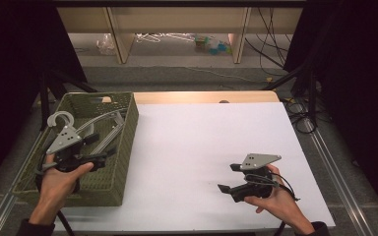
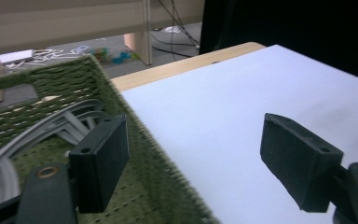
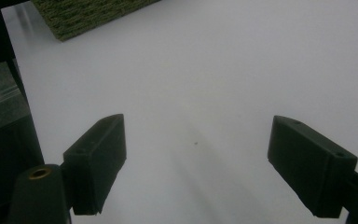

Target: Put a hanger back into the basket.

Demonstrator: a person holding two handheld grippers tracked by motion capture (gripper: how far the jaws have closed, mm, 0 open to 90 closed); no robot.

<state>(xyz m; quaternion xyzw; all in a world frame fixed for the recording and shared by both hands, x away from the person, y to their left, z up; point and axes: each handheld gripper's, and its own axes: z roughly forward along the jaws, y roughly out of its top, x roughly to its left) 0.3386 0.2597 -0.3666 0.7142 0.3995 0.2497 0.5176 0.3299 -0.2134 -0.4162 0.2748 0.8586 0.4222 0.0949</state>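
A: Nearest us, at the bottom right of the high view, we see the right gripper [image 1: 229, 178] held low over the white table [image 1: 197, 147], jaws spread wide with nothing between them. In the right gripper view the same two black jaws frame bare white tabletop.

B: And at the lower left of the high view, we find the left gripper [image 1: 109, 153] above the green woven basket [image 1: 128, 132], pointing toward the basket's right wall. Its jaws stand apart and grip nothing; in the left gripper view [image 2: 193, 161] one jaw sits over the basket's inside and the other over the white table, with the woven rim [image 2: 135, 116] running between them.

A: Inside the basket, we make out grey clothes hangers [image 1: 101, 125], lying in a loose pile toward the far end, one hook [image 1: 61, 118] curling up at the left wall. The left gripper view shows their pale bars [image 2: 51, 123] just behind the left jaw, not touched by it.

B: Farther off, at the top of the frame, we see a wooden table edge [image 1: 202, 97], then floor, bench legs and cables.
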